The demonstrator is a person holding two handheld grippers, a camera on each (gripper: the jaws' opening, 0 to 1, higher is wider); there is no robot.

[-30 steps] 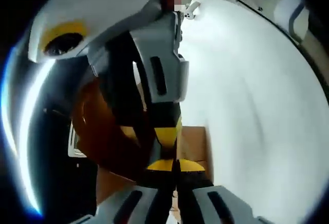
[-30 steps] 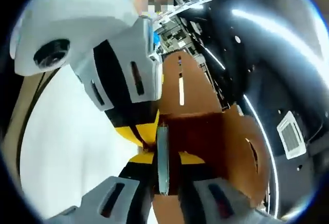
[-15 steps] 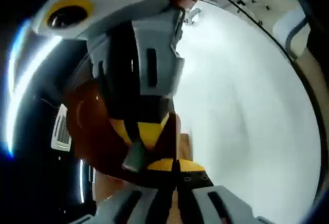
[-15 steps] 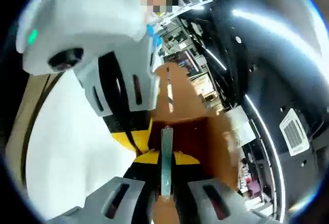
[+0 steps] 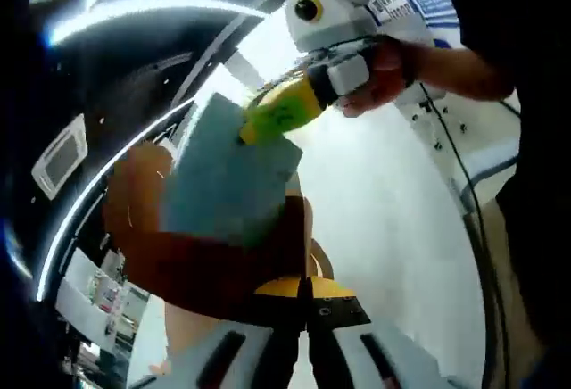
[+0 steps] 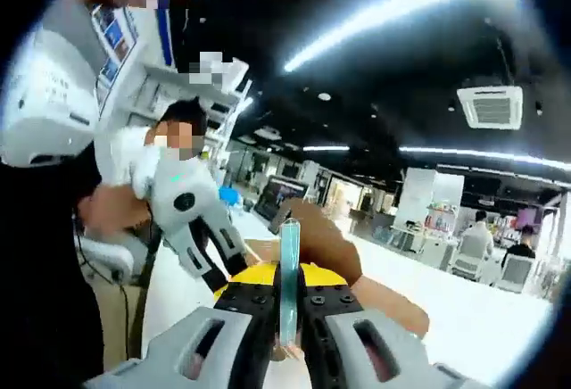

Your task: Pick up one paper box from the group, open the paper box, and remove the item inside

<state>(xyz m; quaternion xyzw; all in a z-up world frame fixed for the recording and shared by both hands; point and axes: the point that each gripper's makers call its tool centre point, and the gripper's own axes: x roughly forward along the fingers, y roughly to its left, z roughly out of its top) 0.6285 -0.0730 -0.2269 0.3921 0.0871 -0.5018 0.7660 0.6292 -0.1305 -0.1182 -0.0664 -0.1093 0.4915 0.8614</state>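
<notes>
Extraction looks all but done — the right gripper (image 5: 254, 130) has its yellow-tipped jaws clamped on a flat blue-grey item (image 5: 227, 184), lifted clear of the brown paper box (image 5: 201, 260). The left gripper (image 5: 303, 286) has its jaws pressed together on the box's edge, holding it up. In the right gripper view the item (image 6: 289, 273) shows edge-on as a thin teal sliver between that gripper's jaws. What remains is probably only setting things down. A white table (image 5: 401, 228) lies beyond; a cable (image 5: 451, 153) crosses it. Nothing seems to block the way, though the fisheye blur hides detail.
</notes>
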